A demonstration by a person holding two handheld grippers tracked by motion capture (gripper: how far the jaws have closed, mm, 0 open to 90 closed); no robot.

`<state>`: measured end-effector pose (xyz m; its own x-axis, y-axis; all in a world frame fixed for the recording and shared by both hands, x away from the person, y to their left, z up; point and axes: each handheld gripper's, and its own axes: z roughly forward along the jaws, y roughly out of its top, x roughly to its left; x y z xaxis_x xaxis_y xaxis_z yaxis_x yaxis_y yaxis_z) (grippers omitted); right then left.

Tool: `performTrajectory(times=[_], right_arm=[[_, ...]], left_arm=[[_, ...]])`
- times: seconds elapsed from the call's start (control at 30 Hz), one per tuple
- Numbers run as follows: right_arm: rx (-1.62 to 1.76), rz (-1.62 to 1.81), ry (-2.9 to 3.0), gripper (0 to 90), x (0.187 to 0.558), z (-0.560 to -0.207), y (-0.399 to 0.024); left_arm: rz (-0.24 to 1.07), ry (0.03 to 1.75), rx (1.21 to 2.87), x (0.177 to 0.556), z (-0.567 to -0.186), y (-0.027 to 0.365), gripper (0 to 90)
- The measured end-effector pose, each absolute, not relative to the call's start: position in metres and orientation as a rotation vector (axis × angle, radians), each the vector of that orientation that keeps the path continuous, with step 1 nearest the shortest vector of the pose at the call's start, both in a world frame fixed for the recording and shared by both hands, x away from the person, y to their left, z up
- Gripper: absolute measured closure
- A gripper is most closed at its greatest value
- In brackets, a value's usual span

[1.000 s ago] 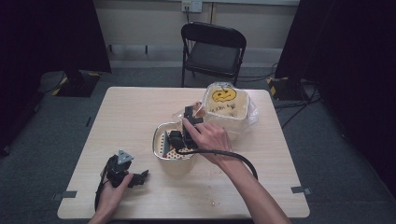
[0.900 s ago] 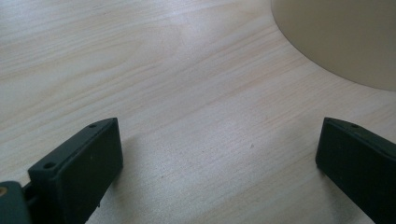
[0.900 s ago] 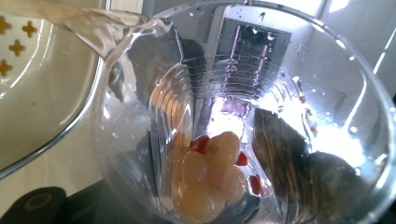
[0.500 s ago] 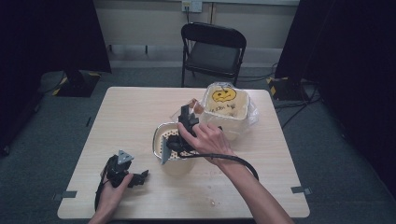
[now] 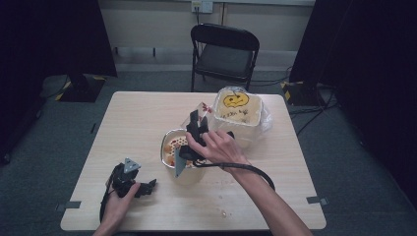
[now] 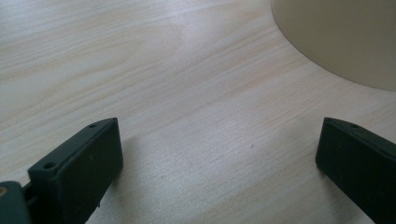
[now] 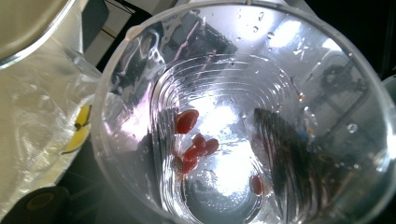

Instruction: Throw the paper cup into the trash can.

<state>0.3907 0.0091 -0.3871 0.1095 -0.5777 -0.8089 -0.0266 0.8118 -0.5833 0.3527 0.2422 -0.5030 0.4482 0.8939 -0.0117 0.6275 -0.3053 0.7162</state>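
Note:
My right gripper (image 5: 196,124) hangs over the far rim of a cream bowl (image 5: 165,147) at the table's middle, shut on a clear plastic cup (image 5: 200,109). The right gripper view looks into the cup (image 7: 233,60): a few red pieces (image 7: 192,140) lie near its ridged bottom, and water drops cling to the wall. The bowl holds pale food with orange and red bits. My left gripper (image 5: 147,187) rests on the table near its front left, open, with bare wood between its jaws (image 6: 219,163). The bowl's cream side (image 6: 336,37) shows just ahead of it.
A lidded container with a yellow pumpkin face (image 5: 237,103), wrapped in clear plastic, stands right behind the bowl. A black folding chair (image 5: 223,54) sits past the table's far edge. The wooden table (image 5: 133,118) has bare room at the left and front right.
The right hand has turned slightly over the bowl with the cup still in its jaws; its grey plate now hangs over the bowl's near rim. The left gripper has stayed put.

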Motion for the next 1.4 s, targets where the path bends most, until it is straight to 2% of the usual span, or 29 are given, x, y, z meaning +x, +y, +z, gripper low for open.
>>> performTrajectory(times=[0.2, 0.6, 1.4], right_arm=[[-0.456, -0.338, 1.518, 52.4, 0.392, -0.381, 0.01], [-0.095, 0.105, 1.873, 52.2, 0.396, -0.354, -0.002], [0.677, 1.136, 2.261, 52.0, 0.426, -0.314, -0.067]], left_arm=[[0.521, 1.268, 2.044, 0.353, -0.503, 0.242, 0.1], [0.521, 1.269, 2.044, 0.353, -0.503, 0.242, 0.1], [0.521, 1.269, 2.044, 0.353, -0.503, 0.242, 0.1]])
